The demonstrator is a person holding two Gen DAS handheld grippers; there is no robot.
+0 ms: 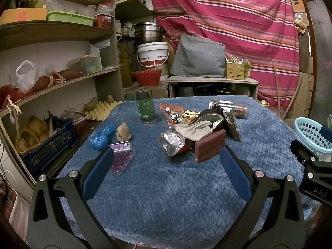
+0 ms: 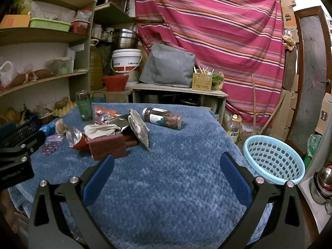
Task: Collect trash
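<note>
Trash lies on a blue blanket-covered table (image 1: 166,186): a silver foil wrapper (image 1: 171,143), a maroon scouring pad (image 1: 209,148), a crumpled beige cloth (image 1: 193,130), a dark foil pouch (image 1: 232,124), a printed snack packet (image 1: 174,114), a brown paper wad (image 1: 122,132), blue plastic balls (image 1: 101,138) and a bag of purple beads (image 1: 121,157). My left gripper (image 1: 166,164) stands open just short of the pile, holding nothing. My right gripper (image 2: 167,166) is open too, over bare blanket, with the scouring pad (image 2: 108,146) ahead on its left. A light blue basket (image 2: 274,159) stands at the right.
An upright green jar (image 1: 146,105) and a lying jar (image 2: 161,118) stand behind the pile. Shelves (image 1: 62,76) with potatoes, crates and egg trays run along the left. A low cabinet (image 2: 178,95), buckets and a striped curtain (image 2: 207,31) fill the back.
</note>
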